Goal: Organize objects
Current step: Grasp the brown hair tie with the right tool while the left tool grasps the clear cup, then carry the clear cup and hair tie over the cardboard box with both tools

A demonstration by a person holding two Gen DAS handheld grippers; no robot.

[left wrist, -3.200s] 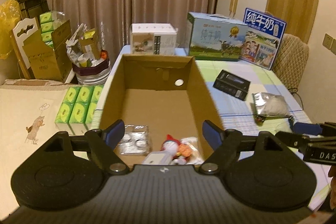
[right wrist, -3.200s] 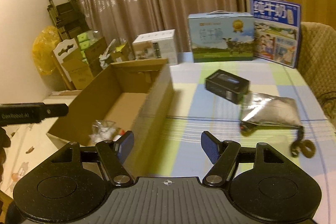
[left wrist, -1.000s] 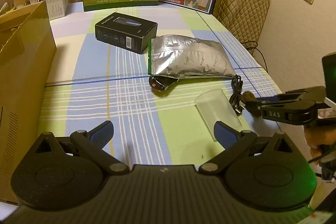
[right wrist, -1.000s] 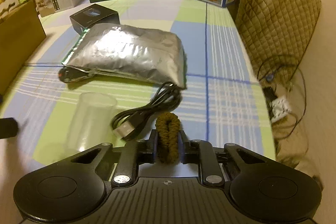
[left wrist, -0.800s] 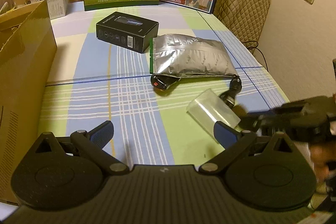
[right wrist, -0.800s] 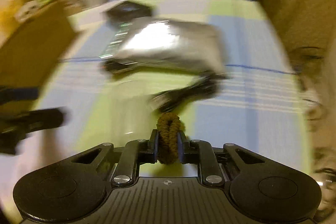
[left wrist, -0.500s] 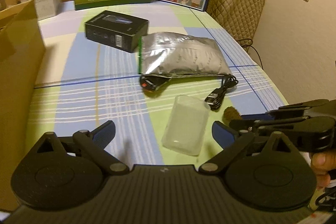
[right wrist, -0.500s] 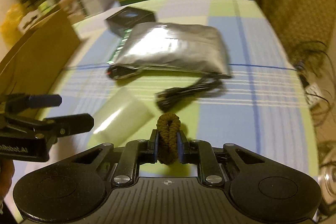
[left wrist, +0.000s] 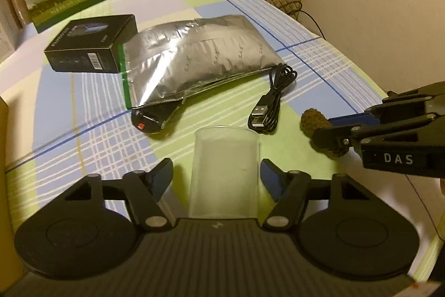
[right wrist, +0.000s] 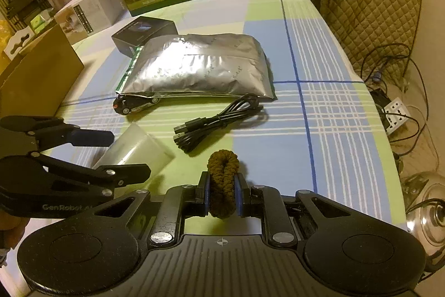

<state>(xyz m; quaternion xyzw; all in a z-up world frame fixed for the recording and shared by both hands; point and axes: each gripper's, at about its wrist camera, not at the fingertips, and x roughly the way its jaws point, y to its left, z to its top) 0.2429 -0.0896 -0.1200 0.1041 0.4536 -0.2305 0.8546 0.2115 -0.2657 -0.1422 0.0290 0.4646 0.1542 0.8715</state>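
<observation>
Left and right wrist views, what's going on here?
A person is tidying a table with a handheld gripper in each hand. The right gripper is shut on a brown hair tie. The left gripper is open, its fingers on either side of a clear plastic cup that lies on its side, not yet gripped. A black USB cable, a silver foil bag and a black box lie on the checked tablecloth, near a cardboard box.

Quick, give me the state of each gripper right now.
Left gripper: open, jaws either side of the clear plastic cup, not yet closed on it.
Right gripper: shut on the brown scrunchie.
</observation>
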